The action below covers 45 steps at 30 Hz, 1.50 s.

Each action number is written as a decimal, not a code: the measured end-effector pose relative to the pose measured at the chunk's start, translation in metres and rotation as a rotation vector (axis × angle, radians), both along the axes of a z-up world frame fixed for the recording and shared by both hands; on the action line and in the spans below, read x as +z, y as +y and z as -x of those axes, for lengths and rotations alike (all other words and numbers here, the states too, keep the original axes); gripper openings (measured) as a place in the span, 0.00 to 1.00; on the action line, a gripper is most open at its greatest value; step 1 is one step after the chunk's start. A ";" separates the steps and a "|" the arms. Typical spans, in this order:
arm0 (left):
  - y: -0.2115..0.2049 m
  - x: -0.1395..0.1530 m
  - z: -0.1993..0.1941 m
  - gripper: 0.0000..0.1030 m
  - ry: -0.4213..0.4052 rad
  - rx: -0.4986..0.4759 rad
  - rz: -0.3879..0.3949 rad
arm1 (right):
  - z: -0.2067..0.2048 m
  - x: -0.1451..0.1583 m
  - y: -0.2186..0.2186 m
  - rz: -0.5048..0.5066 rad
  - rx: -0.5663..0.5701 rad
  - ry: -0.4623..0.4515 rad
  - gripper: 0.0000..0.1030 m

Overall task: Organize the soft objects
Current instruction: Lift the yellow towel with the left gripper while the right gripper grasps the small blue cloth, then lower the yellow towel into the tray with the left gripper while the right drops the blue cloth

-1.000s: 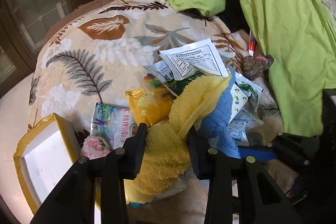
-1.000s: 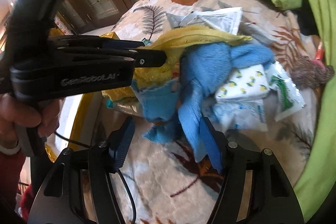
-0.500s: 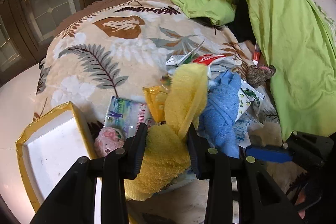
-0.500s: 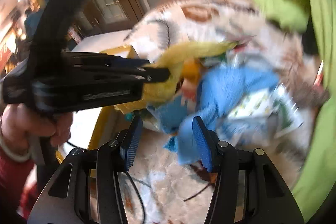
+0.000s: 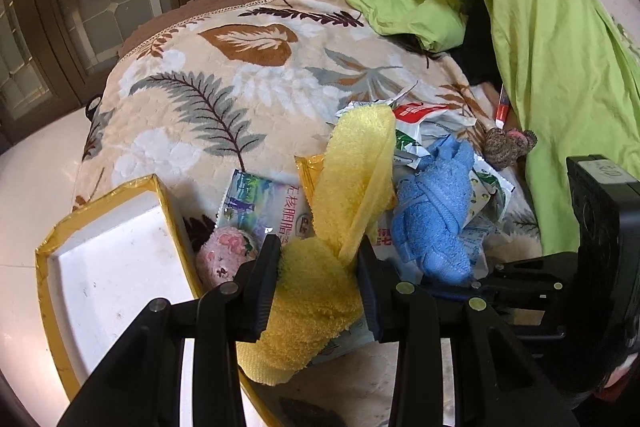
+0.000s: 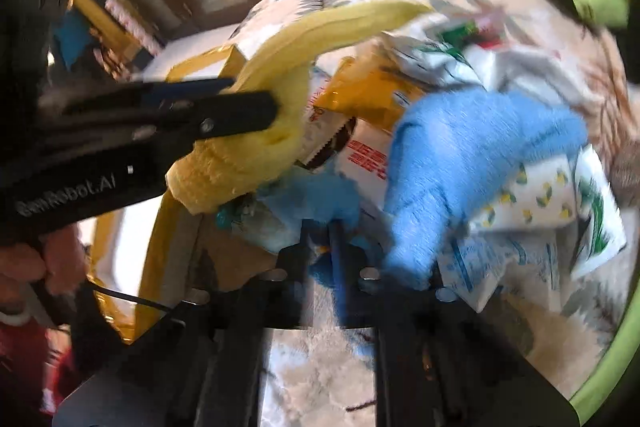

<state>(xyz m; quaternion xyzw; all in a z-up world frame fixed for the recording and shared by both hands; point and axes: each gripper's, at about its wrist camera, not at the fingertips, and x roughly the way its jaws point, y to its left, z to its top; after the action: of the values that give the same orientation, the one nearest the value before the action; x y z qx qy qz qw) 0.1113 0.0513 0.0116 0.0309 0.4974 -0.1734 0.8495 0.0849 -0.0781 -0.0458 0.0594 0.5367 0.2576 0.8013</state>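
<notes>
Two towels are in play. Left gripper is clamped on the yellow towel, whose bunched end sits between the pads by the white tray; its long axis runs up and away over the packets. Right gripper has its fingers pressed together on a fold of the blue towel, in a blurred view. That towel lies lengthwise on the leaf-print blanket, just right of the yellow one, with the green sheet beyond.
</notes>
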 end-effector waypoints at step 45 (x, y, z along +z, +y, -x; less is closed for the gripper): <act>-0.011 -0.006 -0.009 0.32 0.044 0.030 -0.154 | 0.021 0.040 -0.042 -0.182 -0.077 0.002 0.04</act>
<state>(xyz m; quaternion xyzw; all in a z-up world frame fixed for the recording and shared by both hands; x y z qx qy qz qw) 0.1205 0.0401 0.0054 0.0849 0.5280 -0.1226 0.8361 0.0644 -0.1197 -0.0063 0.1528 0.5091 0.2741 0.8015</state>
